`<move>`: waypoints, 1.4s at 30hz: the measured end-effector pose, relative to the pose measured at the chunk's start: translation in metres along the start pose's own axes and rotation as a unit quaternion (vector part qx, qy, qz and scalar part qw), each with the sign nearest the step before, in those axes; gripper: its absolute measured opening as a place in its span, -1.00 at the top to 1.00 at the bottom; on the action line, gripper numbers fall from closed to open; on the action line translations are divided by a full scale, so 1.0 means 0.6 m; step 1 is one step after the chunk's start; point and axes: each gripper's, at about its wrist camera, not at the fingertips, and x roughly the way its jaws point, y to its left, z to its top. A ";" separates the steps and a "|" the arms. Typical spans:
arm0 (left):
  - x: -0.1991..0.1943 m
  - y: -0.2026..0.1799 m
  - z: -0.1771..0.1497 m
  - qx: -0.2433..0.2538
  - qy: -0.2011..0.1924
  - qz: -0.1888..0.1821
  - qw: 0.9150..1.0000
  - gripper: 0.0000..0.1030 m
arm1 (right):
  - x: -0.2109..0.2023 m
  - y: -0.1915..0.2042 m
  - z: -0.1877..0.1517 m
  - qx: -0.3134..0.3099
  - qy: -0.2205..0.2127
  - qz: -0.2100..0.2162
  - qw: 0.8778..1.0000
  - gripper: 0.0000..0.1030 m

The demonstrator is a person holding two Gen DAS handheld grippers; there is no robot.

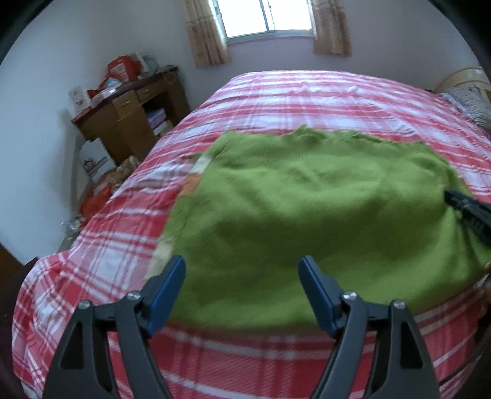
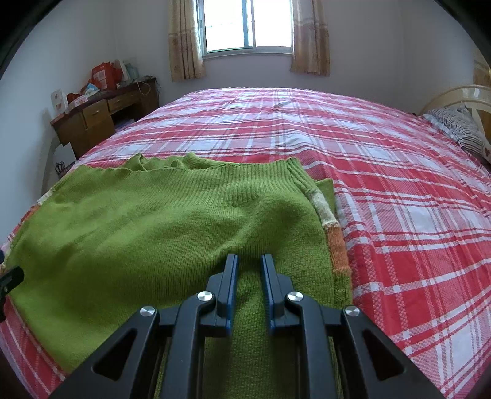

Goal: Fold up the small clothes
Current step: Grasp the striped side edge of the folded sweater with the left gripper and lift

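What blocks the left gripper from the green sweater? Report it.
Nothing visible does. The left gripper hangs open just above the near part of the green sweater, with only air between. The right gripper is already on the sweater's far-right part, out of the way.

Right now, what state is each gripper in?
Left gripper: open, empty, above the green sweater.
Right gripper: narrowly parted over the sweater; grip cannot be told.

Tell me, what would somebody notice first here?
Probably the big green sweater spread on the near part of the bed, bright against its red and white checked cover. Next, the right tool pinching a ridge of the sweater, and the sunny window behind the bed.
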 end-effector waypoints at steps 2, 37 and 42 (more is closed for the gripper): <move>0.004 0.012 -0.007 0.000 0.003 0.012 1.000 -0.55 | -0.002 -0.003 0.001 0.007 0.003 0.008 1.000 0.69; 0.049 0.146 -0.062 -0.293 -0.013 -0.148 0.945 -0.53 | -0.097 0.018 -0.118 0.071 0.005 0.078 0.994 0.68; 0.068 0.139 -0.052 -0.296 0.000 -0.163 0.941 0.41 | -0.097 0.024 -0.115 0.061 0.008 0.062 0.996 0.68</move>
